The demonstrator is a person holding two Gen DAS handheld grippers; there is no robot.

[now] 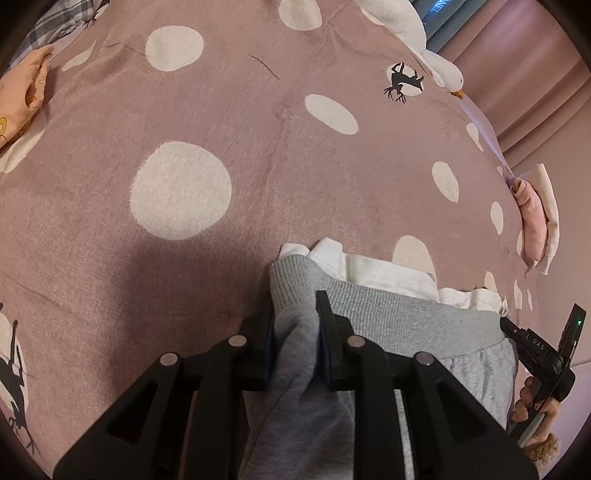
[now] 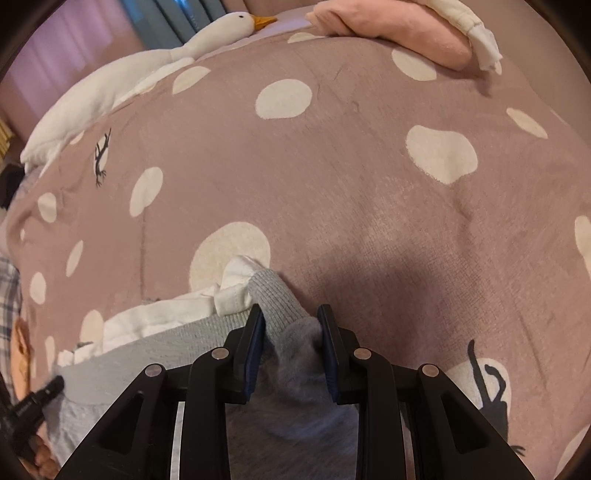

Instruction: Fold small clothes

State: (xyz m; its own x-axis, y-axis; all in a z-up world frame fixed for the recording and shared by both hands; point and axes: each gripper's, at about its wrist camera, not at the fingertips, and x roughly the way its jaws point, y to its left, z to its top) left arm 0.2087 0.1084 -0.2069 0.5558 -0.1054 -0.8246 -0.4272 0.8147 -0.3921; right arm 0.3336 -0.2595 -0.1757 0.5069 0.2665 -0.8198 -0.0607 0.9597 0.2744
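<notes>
A small pair of grey sweatpants (image 1: 388, 314) with a ribbed waistband and white lining lies on the dusty-pink spotted bedspread (image 1: 221, 129). My left gripper (image 1: 295, 317) is shut on the waistband's left corner. My right gripper (image 2: 291, 325) is shut on the waistband's right corner of the same pants (image 2: 166, 343). The waistband is stretched between the two grippers. The right gripper also shows at the right edge of the left wrist view (image 1: 517, 336), and the left gripper at the left edge of the right wrist view (image 2: 51, 387).
A white goose plush (image 2: 129, 70) lies along the far edge of the bed. A pink and white bundle of clothes (image 2: 399, 26) sits at the far right (image 1: 535, 218). An orange printed cloth (image 1: 22, 99) and plaid fabric (image 1: 62, 22) lie at the far left.
</notes>
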